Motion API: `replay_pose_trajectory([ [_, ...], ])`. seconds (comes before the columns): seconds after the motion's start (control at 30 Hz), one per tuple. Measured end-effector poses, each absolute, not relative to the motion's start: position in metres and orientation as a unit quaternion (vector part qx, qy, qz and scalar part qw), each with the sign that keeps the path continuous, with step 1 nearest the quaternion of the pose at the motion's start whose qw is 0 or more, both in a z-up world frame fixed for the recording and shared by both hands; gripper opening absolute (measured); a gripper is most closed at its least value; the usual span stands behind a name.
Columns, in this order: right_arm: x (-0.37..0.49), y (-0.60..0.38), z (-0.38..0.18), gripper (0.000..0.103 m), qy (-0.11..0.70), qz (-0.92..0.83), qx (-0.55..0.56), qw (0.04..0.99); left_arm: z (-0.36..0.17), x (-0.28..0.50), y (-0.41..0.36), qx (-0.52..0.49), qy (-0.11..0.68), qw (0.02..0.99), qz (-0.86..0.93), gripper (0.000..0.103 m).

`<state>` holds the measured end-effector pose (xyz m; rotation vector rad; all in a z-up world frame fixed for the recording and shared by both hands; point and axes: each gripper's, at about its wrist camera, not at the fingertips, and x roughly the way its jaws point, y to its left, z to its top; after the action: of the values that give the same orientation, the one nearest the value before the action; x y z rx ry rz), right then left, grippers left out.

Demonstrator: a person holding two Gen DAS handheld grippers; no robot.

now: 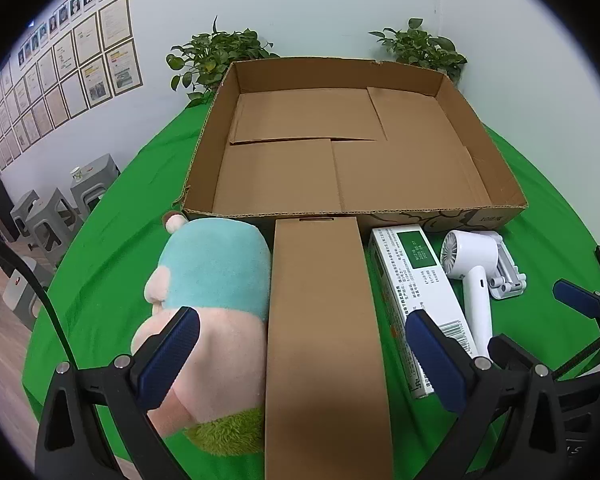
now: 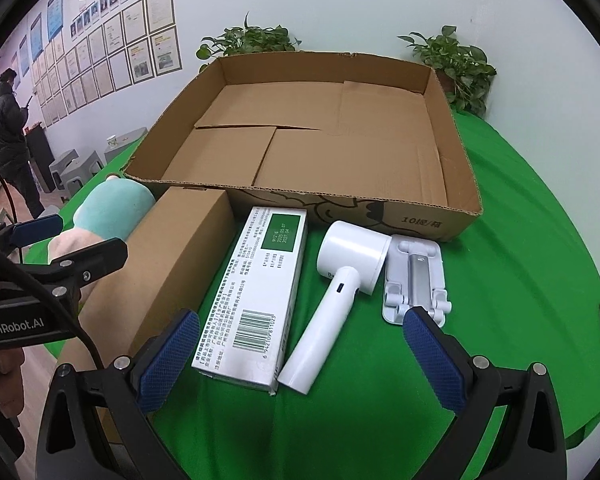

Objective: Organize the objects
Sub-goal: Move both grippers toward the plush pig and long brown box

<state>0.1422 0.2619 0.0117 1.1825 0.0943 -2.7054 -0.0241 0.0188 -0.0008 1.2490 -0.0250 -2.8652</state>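
Nothing is in the cardboard tray (image 1: 476, 216) yet; its floor shows only bare flaps, and all five things to be sorted lie in a row on the green cloth (image 2: 520, 240) just in front of its near wall.

From the left: a plush toy (image 1: 212, 292), a long brown box (image 1: 324, 320) touching it, a white carton (image 2: 260, 292) with a green label and a barcode, a white handheld fan (image 2: 336, 288), and a small white folding stand (image 2: 416, 276) just beside the fan's head.

The left gripper (image 1: 300, 352) hangs above the brown box with its fingers spread as wide as they go, gripping nothing. One pad sits over the plush toy, the other over the white carton, so the brown box runs straight out between them, long axis pointing away toward the tray.

The right gripper (image 2: 300, 352) is likewise wide open and empty, angled down over the near ends of the white carton and the fan handle. Both of those also lie lengthwise away from the fingers, the fan slanting a little to the right.

By my reading the left hand is nearer the brown box and plush toy, the right nearer the carton, fan and stand. Each long item already lies in line with the fingers, so closing across its narrow width should need little wrist turn.
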Motion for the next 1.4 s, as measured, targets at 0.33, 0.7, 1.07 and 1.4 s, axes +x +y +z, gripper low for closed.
replay_pose_trajectory([
  [0.33, 0.146, 0.263, 0.012, 0.102, 0.035, -0.913, 0.392, 0.106, 0.001, -0.020, 0.013, 0.401, 0.006, 0.026, -0.916, 0.102],
  [0.7, 0.139, 0.259, 0.005, 0.052, 0.041, -0.907, 0.402, 0.119, -0.006, -0.026, 0.015, 0.408, -0.017, 0.016, -0.913, 0.038],
  [1.07, 0.128, 0.268, 0.005, 0.102, 0.029, -0.911, 0.399, 0.101, 0.007, -0.025, 0.002, 0.355, 0.035, 0.043, -0.933, 0.099],
  [1.4, 0.116, 0.253, -0.008, 0.102, 0.035, -0.898, 0.421, 0.119, 0.005, -0.028, -0.015, 0.369, 0.060, 0.049, -0.926, 0.099],
])
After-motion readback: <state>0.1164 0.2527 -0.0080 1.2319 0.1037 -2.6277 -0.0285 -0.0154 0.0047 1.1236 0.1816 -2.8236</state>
